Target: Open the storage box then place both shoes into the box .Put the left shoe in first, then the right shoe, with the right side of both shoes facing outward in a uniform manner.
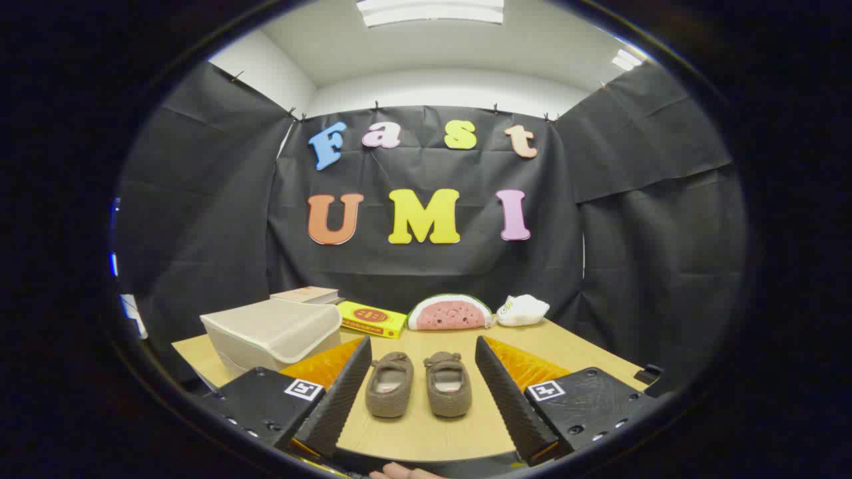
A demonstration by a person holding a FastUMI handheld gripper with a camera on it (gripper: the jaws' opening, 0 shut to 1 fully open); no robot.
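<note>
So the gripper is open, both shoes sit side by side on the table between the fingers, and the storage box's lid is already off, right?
Not quite: the gripper view shows the storage box closed, lid on. The rest holds: the gripper is open and both shoes sit side by side on the table between its fingers.

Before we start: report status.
Gripper open, holding nothing. Storage box lid on, beyond left finger. Both shoes side by side between fingers. Nothing blocking.

Two brown slip-on shoes, left shoe (389, 384) and right shoe (448, 384), sit side by side, upright, toes away from me, between my fingers. Beige storage box (271, 334), lid closed, stands left of them.
</note>
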